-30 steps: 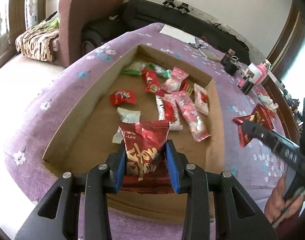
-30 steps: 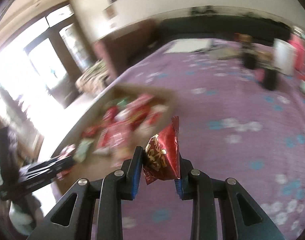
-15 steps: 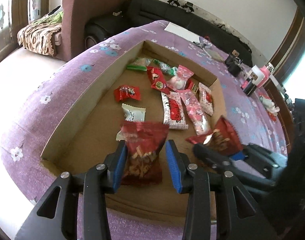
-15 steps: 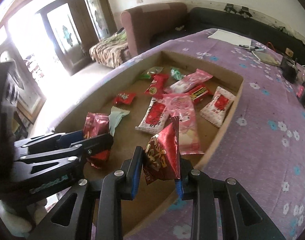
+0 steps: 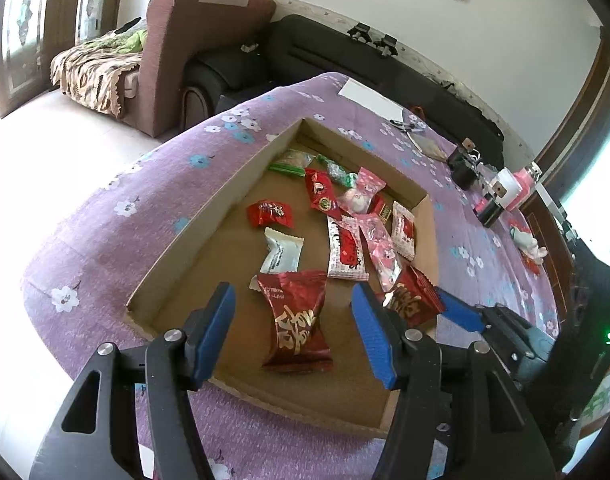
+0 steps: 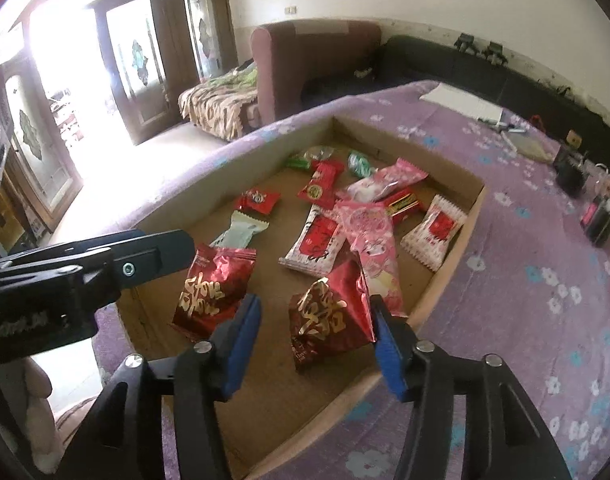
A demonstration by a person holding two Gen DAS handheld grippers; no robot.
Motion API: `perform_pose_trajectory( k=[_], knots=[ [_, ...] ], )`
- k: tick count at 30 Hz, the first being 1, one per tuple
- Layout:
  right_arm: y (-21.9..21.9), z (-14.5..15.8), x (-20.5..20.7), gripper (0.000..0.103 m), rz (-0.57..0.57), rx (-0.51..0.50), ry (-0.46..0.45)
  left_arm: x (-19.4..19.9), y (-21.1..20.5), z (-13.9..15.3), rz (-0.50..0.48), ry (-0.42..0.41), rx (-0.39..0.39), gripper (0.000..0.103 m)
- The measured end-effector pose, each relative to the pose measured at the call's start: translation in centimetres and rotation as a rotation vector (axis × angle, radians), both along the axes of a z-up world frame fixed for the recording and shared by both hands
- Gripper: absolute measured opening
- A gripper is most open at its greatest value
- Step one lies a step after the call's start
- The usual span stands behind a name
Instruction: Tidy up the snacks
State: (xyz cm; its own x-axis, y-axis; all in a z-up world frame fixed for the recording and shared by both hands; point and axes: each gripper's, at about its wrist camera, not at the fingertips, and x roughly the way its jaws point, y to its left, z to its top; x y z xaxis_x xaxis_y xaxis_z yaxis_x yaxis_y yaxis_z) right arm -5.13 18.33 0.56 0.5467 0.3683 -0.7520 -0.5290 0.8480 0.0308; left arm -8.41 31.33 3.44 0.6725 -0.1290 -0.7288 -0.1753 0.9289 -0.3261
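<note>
Both grippers' jaws are opening over the cardboard tray point(image 5: 209, 216): the left gripper point(image 5: 293, 330) has released its red snack packet point(image 5: 297, 320) (lying flat, near end), while the right gripper point(image 6: 317, 344) frees another red packet point(image 6: 329, 316) just beside it.

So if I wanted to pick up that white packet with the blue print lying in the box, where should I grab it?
Probably across the narrow middle of the white packet, coming straight down. It lies flat on the cardboard box floor with bare cardboard along both long sides, so the fingers should fit; its crimped ends flare wider.

Two shiny red snack packets point(image 5: 297, 320) point(image 6: 331, 316) lie inside cardboard tray point(image 5: 209, 216).
</note>
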Motion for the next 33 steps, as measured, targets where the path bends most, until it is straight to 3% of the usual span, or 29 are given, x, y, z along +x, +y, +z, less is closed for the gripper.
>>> perform_pose_trajectory(
  k=[5, 11, 15, 19, 23, 27, 33],
  knots=[
    [-1.8, 1.4, -0.4, 0.061, -0.047, 0.043, -0.036, -0.4, -0.1, 0.3, 0.012, -0.015, 0.010, 0.060],
    [-5.3, 2.9, -0.2, 0.061, -0.182, 0.111, -0.088, -0.9, -0.1, 0.8, 0.026, -0.033, 0.025, 0.060],
    [-5.9, 2.6, 0.4, 0.062, -0.238, 0.052, -0.102, -1.1, -0.9, 1.0, 0.026, -0.045, 0.078, 0.060],
    [-4.9, 1.0, 1.1, 0.064, -0.232, -0.015, -0.070, -1.6, -2.1, 1.6, 0.029, -0.070, 0.180, 0.060],
    [-3.7, -0.3, 1.2, 0.064, -0.211, -0.061, -0.050, -1.9, -2.9, 2.1, 0.044, -0.087, 0.256, 0.079],
    [-4.6, 0.8, 0.1, 0.065, -0.222, -0.005, -0.068, -2.0, -3.4, 2.3, 0.051, -0.091, 0.290, 0.079],
    [-7.5, 2.0, -1.6, 0.078, -0.290, 0.096, -0.064, -1.2, -5.2, 1.6, 0.035, -0.032, 0.330, 0.079]
  ],
)
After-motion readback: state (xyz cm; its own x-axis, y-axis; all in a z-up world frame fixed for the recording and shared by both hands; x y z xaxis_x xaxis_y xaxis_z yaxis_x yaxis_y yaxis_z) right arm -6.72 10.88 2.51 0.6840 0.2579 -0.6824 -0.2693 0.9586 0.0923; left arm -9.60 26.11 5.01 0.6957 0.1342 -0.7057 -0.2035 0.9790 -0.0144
